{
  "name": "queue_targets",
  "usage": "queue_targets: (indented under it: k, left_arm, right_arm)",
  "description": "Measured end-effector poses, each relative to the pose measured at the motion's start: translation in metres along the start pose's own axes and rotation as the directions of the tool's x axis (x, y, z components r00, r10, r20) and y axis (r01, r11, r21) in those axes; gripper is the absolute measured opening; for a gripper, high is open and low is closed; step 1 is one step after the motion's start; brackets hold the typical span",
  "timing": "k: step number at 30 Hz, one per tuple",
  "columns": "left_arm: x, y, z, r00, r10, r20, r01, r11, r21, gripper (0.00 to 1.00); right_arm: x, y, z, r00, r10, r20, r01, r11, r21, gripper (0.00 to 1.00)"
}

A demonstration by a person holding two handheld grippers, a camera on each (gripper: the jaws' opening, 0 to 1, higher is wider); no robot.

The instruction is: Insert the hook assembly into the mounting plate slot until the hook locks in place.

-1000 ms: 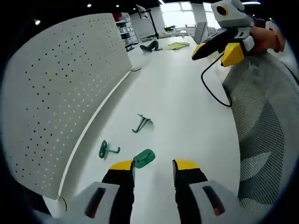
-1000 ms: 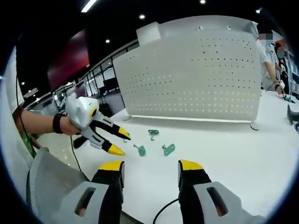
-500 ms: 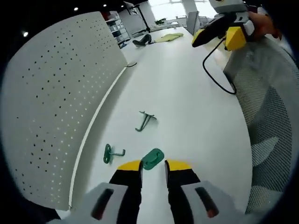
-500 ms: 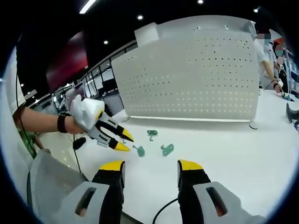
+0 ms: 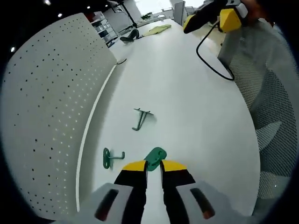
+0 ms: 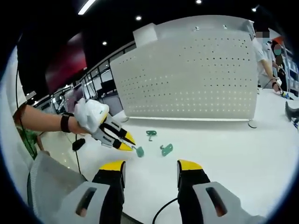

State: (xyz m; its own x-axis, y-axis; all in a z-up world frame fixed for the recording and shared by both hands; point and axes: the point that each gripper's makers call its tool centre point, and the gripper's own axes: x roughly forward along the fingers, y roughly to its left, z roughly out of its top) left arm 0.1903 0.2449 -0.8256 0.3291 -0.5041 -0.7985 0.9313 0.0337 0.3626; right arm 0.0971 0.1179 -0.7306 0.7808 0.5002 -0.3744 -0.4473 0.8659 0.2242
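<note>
Three green hooks lie on the white table in front of the white perforated mounting plate (image 5: 46,93) (image 6: 196,79). My left gripper (image 5: 154,166) (image 6: 131,143) is shut on the nearest, flat-ended hook (image 5: 155,155) (image 6: 139,151), which rests on the table at its yellow tips. A second hook (image 5: 112,157) (image 6: 166,149) lies just to the plate side of it. The third, darker hook (image 5: 141,119) (image 6: 152,134) lies farther along. My right gripper (image 6: 150,165) (image 5: 208,21) hangs open and holds nothing, well back from the hooks over the table's edge.
A grey mesh chair back (image 5: 268,98) (image 6: 51,182) stands along the table's near edge. A black cable (image 5: 210,51) trails from the right gripper. A cloth (image 5: 156,30) lies at the table's far end. A person (image 6: 266,56) stands beside the plate.
My left gripper has moved forward and down to the flat-ended hook, and its jaws have narrowed from wide open to closed around it. The right gripper has hardly moved.
</note>
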Motion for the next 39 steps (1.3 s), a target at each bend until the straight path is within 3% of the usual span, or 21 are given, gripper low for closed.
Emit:
queue_targets:
  k: [10,31,36,39]
  left_arm:
    - [0.011,-0.004,-0.001,0.999,-0.033,-0.03,0.035,0.997,0.063,0.08]
    - [0.021,-0.009,-0.005,0.996,-0.07,-0.06,0.074,0.995,0.068,0.04]
    - [0.02,-0.012,-0.004,0.995,-0.08,-0.053,0.082,0.996,0.028,0.04]
    - [0.017,-0.016,-0.002,0.994,-0.106,-0.034,0.104,0.993,-0.058,0.04]
  right_arm:
    - [0.0,-0.001,0.0,1.0,-0.001,0.003,0.001,1.0,0.007,0.44]
    - [0.0,-0.001,0.0,1.0,-0.002,0.003,0.002,1.0,0.009,0.44]
    - [0.0,-0.001,0.0,1.0,-0.002,0.002,0.002,1.0,0.008,0.44]
    - [0.0,0.0,-0.001,1.0,0.001,-0.003,-0.001,1.0,0.003,0.44]
